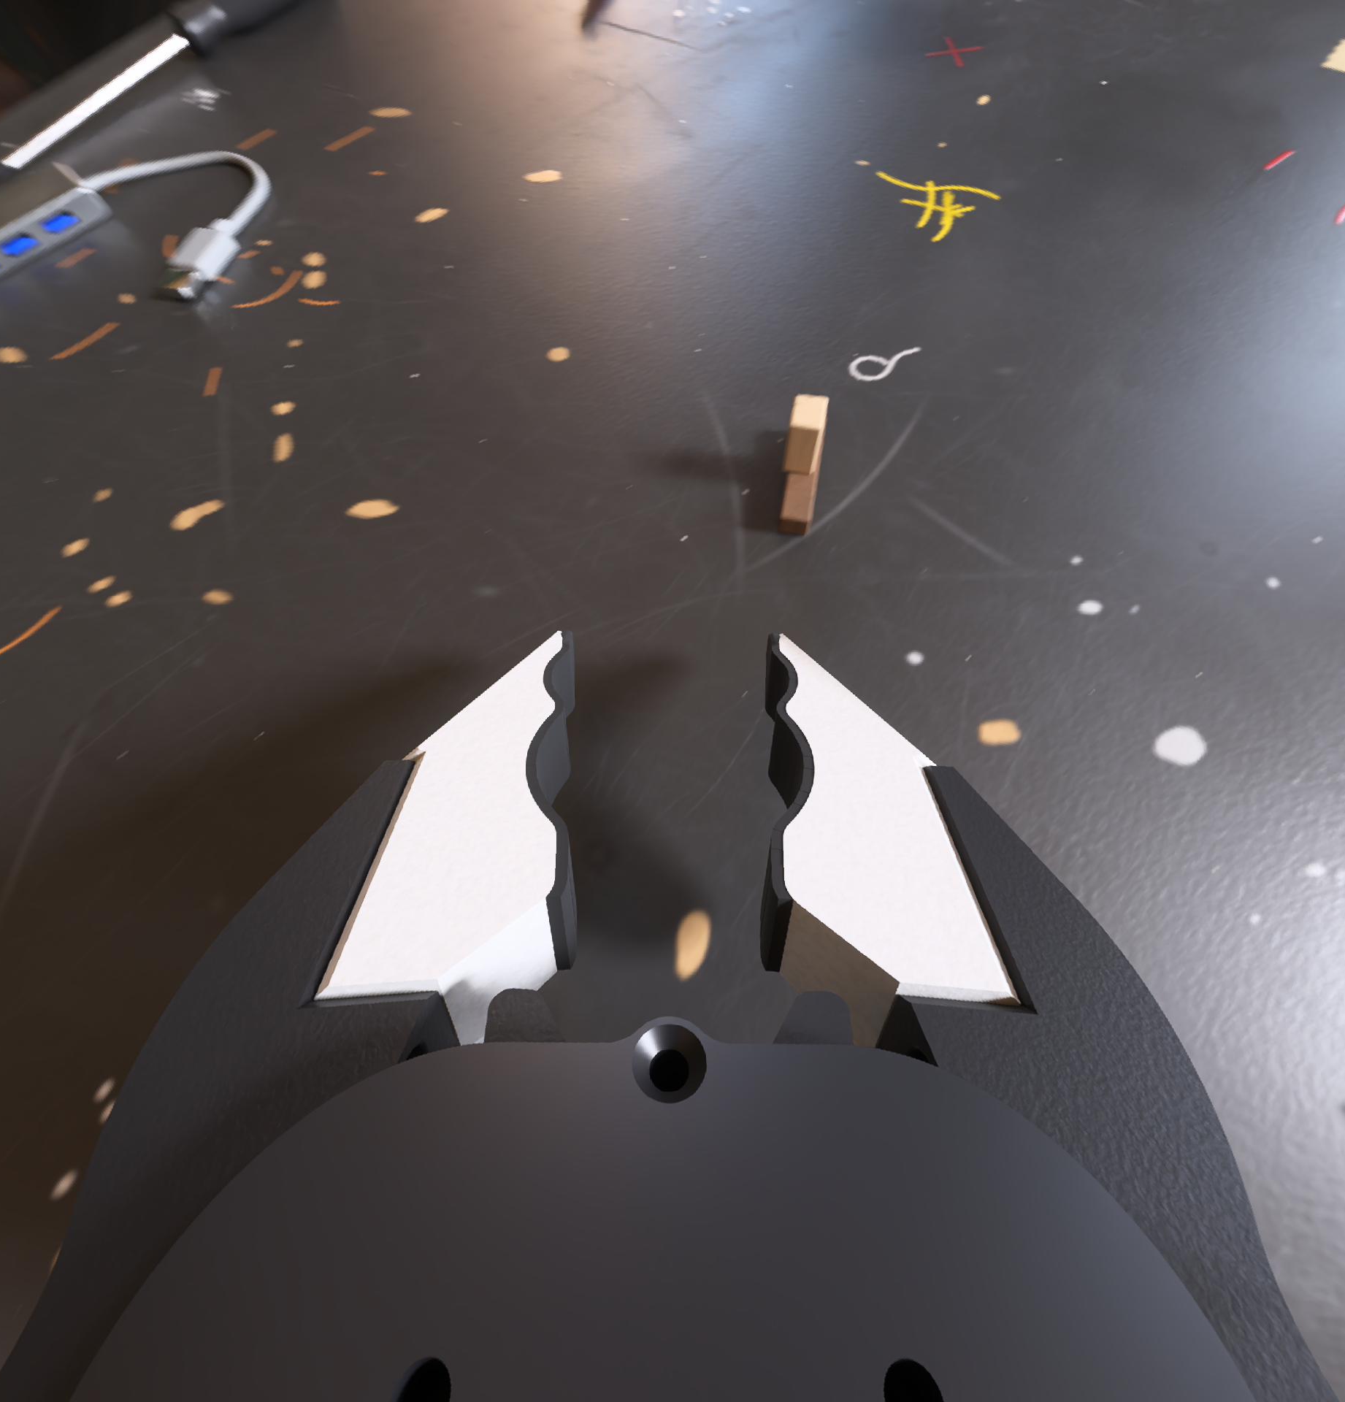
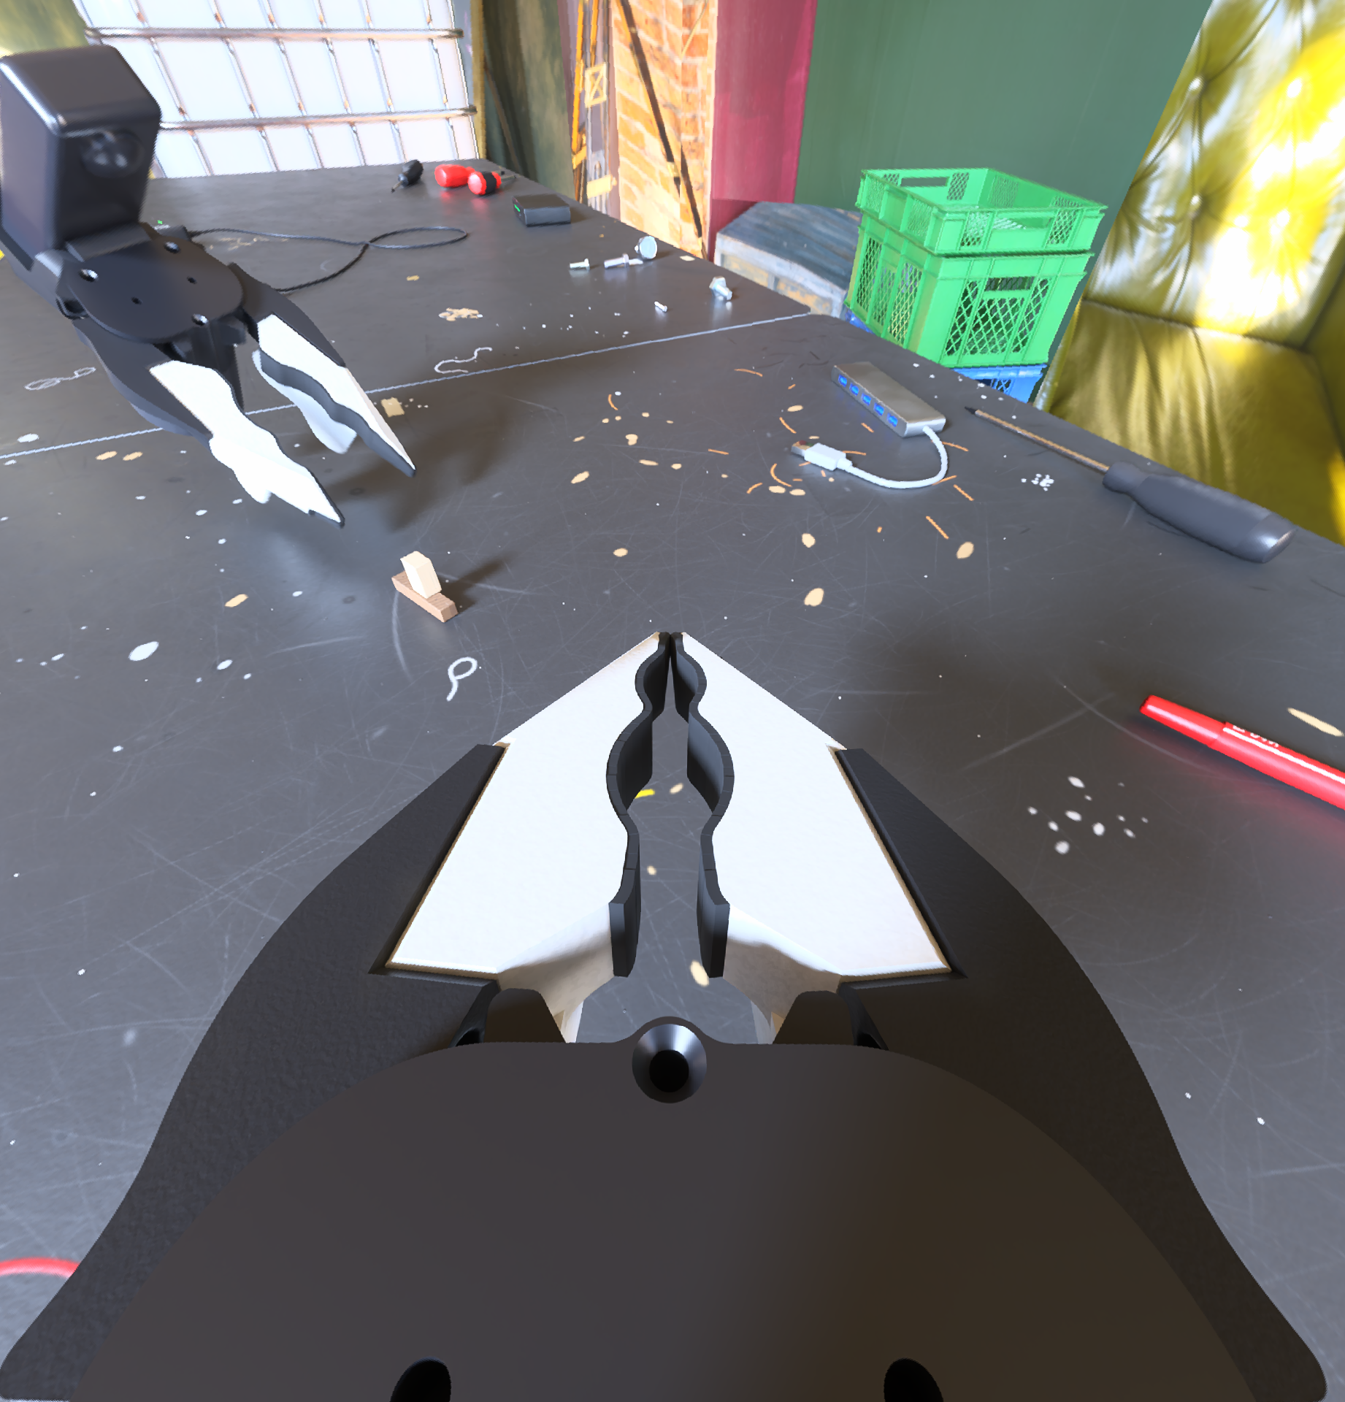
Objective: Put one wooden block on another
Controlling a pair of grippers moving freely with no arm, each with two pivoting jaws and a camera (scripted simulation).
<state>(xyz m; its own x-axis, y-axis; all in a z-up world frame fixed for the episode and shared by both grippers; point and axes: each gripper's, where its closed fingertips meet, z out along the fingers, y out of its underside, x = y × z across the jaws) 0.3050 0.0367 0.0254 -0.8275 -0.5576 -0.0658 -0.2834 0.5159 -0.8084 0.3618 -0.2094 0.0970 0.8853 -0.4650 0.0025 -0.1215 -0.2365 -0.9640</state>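
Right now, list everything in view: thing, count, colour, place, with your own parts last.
wooden blocks: 2, pale on darker brown, stacked mid-table
USB hub: 1, silver with white cable, far right of table
screwdriver: 1, dark grey handle, right edge
pen: 1, red, near right
red-handled tool: 1, far table end
small box: 1, black, far end
bolts: a few, silver, far end
crates: 2, green on blue, beyond table
table: 1, dark grey, paint-speckled
left gripper: 1, open, empty
right gripper: 1, shut, empty
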